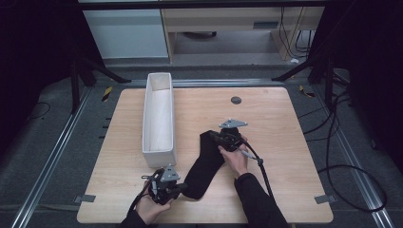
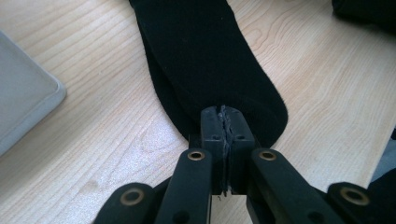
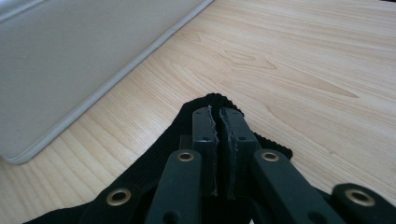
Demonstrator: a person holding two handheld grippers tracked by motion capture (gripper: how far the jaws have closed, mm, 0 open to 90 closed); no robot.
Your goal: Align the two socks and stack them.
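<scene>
The left gripper [image 1: 183, 188] pinched the near end of the black sock [image 1: 205, 164] (stretched flat on the wooden table [image 1: 280, 185] beside the white box [image 1: 158, 156]), while the right gripper [image 1: 215, 136] clamped its far end.

A light wooden table [image 1: 266, 102] stands on grey carpeted floor [image 1: 57, 123], flanked by 2 metal floor rails [image 1: 45, 164]. Beyond it sit a pale wooden desk [image 1: 228, 19] and a white cabinet [image 1: 126, 33], with black cables [image 1: 332, 142] trailing at right between dark surroundings.
</scene>
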